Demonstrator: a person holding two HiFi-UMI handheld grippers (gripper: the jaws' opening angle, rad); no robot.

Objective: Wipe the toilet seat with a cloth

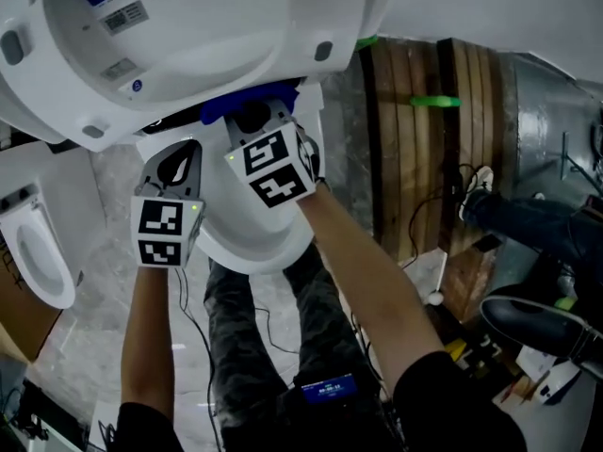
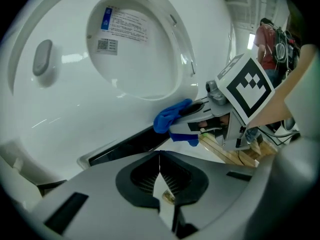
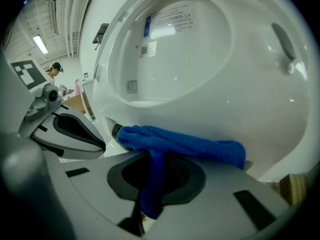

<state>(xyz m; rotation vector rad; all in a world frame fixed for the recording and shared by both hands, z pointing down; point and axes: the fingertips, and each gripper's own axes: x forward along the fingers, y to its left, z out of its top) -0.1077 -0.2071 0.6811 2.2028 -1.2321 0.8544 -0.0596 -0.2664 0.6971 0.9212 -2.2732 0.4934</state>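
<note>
A white toilet fills the view, with its lid (image 1: 170,26) raised; the lid's inner face with a label also shows in the left gripper view (image 2: 135,49) and the right gripper view (image 3: 190,49). My right gripper (image 1: 252,113) is shut on a blue cloth (image 1: 247,104) that lies against the toilet just below the raised lid. In its own view the cloth (image 3: 185,145) drapes across the jaws and hangs down between them (image 3: 155,159). My left gripper (image 1: 179,160) is to its left, shut and empty (image 2: 160,158), close to the toilet. From there I see the cloth (image 2: 172,115) at the right gripper's tips.
The toilet bowl's front rim (image 1: 254,248) is below the grippers, over the person's legs (image 1: 236,328). Another white toilet (image 1: 38,252) stands at the left. Wooden planks (image 1: 443,149), cables and a shoe (image 1: 479,188) lie to the right.
</note>
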